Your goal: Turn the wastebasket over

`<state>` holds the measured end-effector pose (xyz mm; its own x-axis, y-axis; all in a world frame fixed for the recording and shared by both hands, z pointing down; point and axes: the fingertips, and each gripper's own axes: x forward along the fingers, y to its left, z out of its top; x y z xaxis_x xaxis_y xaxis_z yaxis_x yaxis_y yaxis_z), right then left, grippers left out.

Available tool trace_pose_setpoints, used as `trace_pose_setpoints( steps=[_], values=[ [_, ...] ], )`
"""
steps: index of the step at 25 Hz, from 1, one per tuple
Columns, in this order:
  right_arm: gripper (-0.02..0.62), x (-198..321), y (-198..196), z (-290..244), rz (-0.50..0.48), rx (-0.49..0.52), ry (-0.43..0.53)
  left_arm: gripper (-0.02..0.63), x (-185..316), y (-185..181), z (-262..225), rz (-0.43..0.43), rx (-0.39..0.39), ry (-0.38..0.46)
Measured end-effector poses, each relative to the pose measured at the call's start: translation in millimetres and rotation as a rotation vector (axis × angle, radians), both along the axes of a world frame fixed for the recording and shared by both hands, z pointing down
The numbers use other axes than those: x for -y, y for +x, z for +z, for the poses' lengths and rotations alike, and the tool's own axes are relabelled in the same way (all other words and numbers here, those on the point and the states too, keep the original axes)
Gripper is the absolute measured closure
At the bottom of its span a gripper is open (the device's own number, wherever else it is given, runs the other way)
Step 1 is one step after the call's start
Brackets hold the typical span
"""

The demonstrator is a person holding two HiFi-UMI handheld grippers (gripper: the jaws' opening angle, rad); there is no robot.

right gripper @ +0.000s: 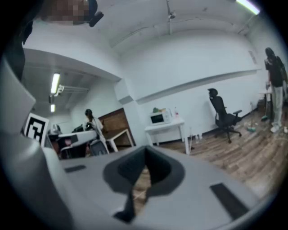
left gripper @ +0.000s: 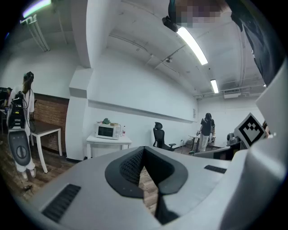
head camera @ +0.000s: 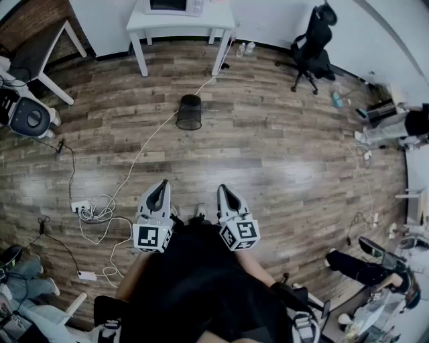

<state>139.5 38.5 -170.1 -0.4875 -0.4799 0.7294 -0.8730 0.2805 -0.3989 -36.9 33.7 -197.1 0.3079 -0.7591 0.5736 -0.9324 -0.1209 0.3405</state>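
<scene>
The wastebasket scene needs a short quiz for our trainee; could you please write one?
1. True or false: the left gripper is shut on the wastebasket.
2. What sits on the white table beyond the wastebasket? A. a microwave B. a kettle C. a laptop
3. Fill in: the jaws of the right gripper stand ____, with nothing between them.
Key: 1 false: it is shut but empty, and the wastebasket stands on the floor well ahead of both grippers. 2 A. 3 together.
</scene>
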Motion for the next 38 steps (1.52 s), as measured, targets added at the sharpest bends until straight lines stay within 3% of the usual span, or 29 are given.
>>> trace_pose_setpoints(
  steps=[5, 11, 18, 31, 38],
  values=[
    [0.563, -3.0, -2.8, 0.1, -0.001, -0.004, -0.002, 0.571, -3.8, -1.3, 0.5, -0.027, -0.027, -0.027],
    [0.563, -9.8, -8.0, 3.3, -0.003, -0.005, -0.009, 0.571, 1.3, -5.5, -3.5, -0.018, -0.035, 0.003],
    [0.563, -16.3, -16.6, 1.9, 0.036, 0.005, -0.009, 0.571, -20.2, -13.5, 6.5, -0.004, -0.041, -0.025],
    [0.561, -68.4, -32.9, 13.0, 0.059, -0.045, 0.019, 0.571, -66.3, -27.4, 19.2, 0.088, -0.056, 0.002],
    [0.561, -56.9, -40.7, 21.4, 0.057, -0.06, 0.022, 0.571, -57.4, -32.1, 33.2, 0.098, -0.069, -0.024]
  ],
)
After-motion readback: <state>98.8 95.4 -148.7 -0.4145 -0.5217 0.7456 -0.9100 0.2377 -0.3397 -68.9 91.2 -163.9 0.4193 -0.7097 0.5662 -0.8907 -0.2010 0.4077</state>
